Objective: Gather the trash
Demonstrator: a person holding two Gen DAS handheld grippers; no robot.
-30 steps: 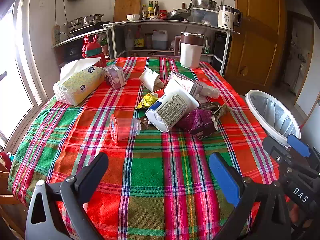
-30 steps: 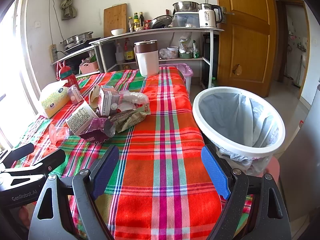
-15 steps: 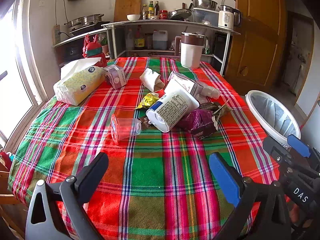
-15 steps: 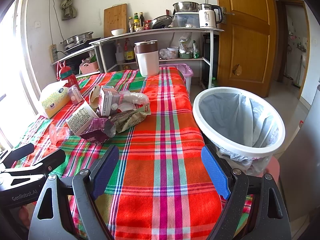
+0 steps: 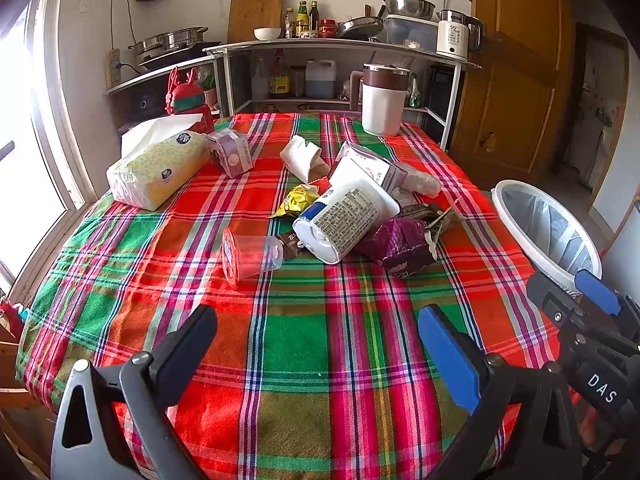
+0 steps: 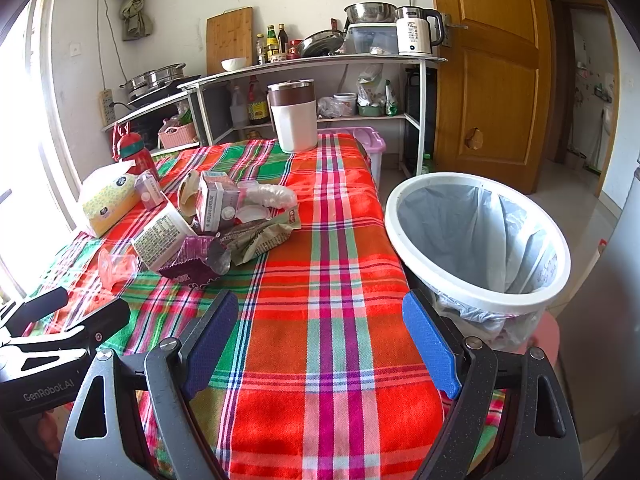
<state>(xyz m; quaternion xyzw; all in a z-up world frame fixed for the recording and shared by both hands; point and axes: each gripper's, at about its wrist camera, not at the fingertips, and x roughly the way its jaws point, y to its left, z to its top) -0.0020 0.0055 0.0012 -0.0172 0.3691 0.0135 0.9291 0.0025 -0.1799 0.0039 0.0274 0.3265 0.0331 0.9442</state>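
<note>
Both grippers hung over the near edge of the plaid-covered tabletop (image 5: 312, 340), holding nothing. The left gripper (image 5: 316, 340) had its jaws spread wide, and so did the right gripper (image 6: 320, 328). The trash lay heaped near the tabletop's middle: a white tub (image 5: 344, 220) on its side, a purple wrapper (image 5: 400, 246) touching it on the right, a clear cup (image 5: 250, 256) just beside it on the left, and a yellow wrapper (image 5: 298, 200) behind. The lined white bin (image 6: 476, 240) stood just off the tabletop's right edge. A tissue pack (image 5: 156, 174) sat near the left edge.
</note>
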